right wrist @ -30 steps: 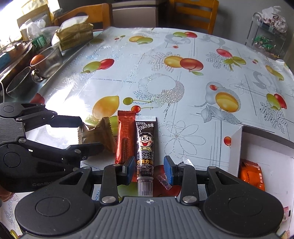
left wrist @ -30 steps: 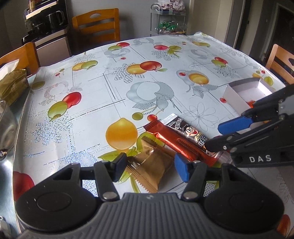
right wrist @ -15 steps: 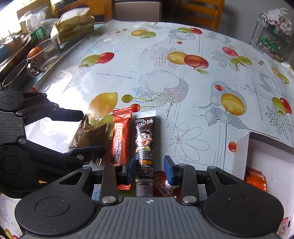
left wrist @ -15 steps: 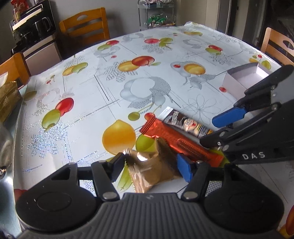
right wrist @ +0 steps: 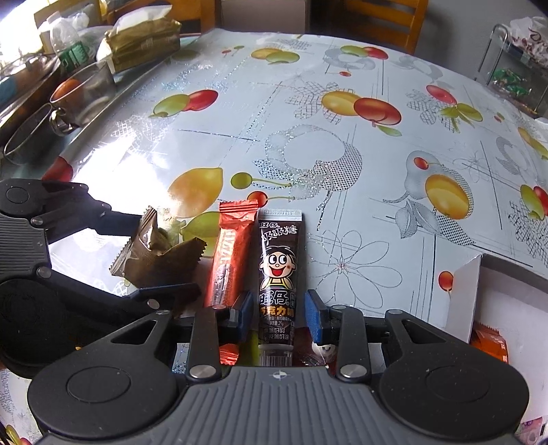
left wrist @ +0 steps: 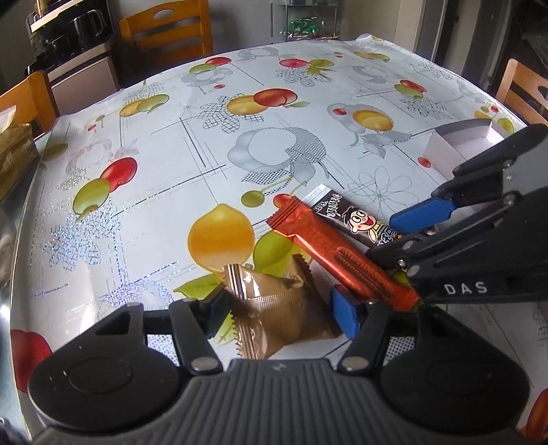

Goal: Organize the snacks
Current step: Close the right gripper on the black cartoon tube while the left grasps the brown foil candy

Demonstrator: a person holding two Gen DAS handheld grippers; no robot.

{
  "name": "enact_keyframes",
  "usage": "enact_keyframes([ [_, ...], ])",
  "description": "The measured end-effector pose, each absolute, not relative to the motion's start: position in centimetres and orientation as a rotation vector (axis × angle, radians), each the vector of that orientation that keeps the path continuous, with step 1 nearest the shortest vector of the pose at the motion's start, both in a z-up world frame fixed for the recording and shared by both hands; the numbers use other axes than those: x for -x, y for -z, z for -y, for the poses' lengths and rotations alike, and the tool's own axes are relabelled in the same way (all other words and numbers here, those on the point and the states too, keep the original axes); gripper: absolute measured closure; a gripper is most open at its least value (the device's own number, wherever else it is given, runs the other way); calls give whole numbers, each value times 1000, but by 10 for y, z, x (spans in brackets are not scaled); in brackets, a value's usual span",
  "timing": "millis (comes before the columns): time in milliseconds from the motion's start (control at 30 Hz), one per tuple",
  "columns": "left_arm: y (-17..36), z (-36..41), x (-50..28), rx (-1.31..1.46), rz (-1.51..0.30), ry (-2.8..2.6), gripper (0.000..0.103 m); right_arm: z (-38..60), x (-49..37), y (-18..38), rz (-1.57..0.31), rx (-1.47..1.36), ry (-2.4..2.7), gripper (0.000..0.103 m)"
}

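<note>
My left gripper (left wrist: 279, 313) is shut on a brown snack packet (left wrist: 277, 304), whose ends buckle upward; it also shows in the right wrist view (right wrist: 157, 255). An orange wafer bar (left wrist: 339, 255) lies beside it, and shows in the right wrist view (right wrist: 231, 256). My right gripper (right wrist: 279, 313) straddles the lower end of a black tube snack with a cartoon face (right wrist: 277, 274); its pads stand a little off the tube's sides. The tube also shows in the left wrist view (left wrist: 356, 219). A white box (left wrist: 459, 143) stands to the right.
The table has a fruit-print cloth (right wrist: 308, 137). The white box (right wrist: 496, 308) holds an orange packet (right wrist: 488, 342). A glass bowl (right wrist: 85, 89), a bottle and bags sit at the table's left edge. Wooden chairs (left wrist: 164, 30) surround the table.
My left gripper has closed on the brown packet, which has crumpled and tilted up. My right gripper has slid forward along the black tube. The tube and orange bar stay put.
</note>
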State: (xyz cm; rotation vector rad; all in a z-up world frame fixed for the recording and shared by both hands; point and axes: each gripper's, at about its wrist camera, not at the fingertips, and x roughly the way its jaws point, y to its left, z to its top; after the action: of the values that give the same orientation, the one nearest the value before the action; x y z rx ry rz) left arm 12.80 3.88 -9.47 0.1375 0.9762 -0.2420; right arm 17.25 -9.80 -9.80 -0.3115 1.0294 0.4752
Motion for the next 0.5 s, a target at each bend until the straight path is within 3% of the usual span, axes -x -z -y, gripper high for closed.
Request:
enact_keyframes([
  [100, 94, -39, -126, -122, -981, 235, 40, 98, -172, 98, -1026, 318, -478, 68],
  [167, 93, -41, -123, -105, -973, 235, 56, 97, -170, 99, -1021, 330, -482, 68],
  [233, 92, -42, -122, -91, -976, 224, 63, 95, -167, 99, -1014, 348, -490, 71],
  [333, 90, -43, -119, -70, -984, 236, 65, 96, -165, 99, -1009, 339, -495, 77],
  [500, 84, -43, -112, -58, -964, 233, 68, 98, -164, 98, -1010, 331, -504, 78],
])
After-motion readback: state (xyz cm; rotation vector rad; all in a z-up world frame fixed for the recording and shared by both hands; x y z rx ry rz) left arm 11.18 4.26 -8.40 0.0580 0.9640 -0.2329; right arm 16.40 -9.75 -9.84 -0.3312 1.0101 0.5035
